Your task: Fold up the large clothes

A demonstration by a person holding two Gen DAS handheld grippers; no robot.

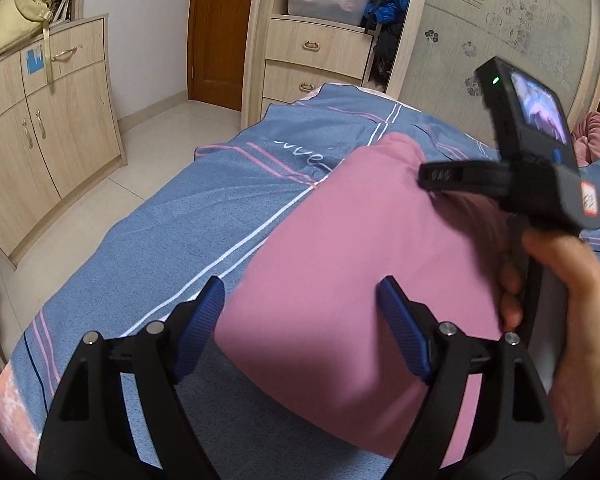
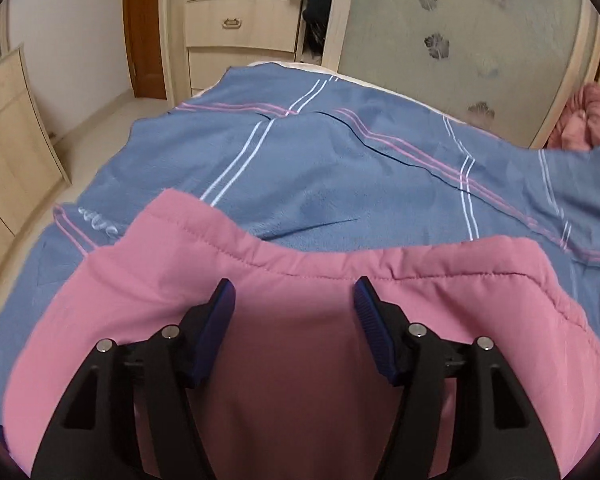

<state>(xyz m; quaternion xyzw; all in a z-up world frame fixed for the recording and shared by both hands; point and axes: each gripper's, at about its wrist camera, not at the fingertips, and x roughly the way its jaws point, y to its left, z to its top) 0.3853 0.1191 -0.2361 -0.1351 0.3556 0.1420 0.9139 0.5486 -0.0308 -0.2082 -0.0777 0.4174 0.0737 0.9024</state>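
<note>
**Pink garment on the bed, both grippers open and holding nothing**

The pink garment (image 2: 300, 320) lies on the blue striped bedcover (image 2: 340, 168), filling the lower half of the right wrist frame. Its stitched edge runs across mid-frame, rumpled and wavy.

Right gripper (image 2: 294, 284): jaws spread wide, nothing between them. It sits over the cloth just short of the stitched edge; we cannot tell whether it touches.

Left gripper (image 1: 300, 286): also spread wide and empty, above the garment's left border, with the bedcover showing under its left finger.

We judge the step to be taking hold for a fold. To do it well, we would:
- bite at the stitched edge, one on each side
- close fully on the fabric layers before lifting
- lift both sides together so the panel stays taut and flat
- smooth the wavy edge first, or the fold may set crooked.

View differences:
- The left wrist frame shows the right gripper's body and the hand (image 1: 560, 280) holding it at right of frame. It also shows the garment's rounded far corner at centre.
- The right wrist frame alone shows the stitched edge end to end and a second pink cloth (image 2: 584, 120) at the upper right.
</note>
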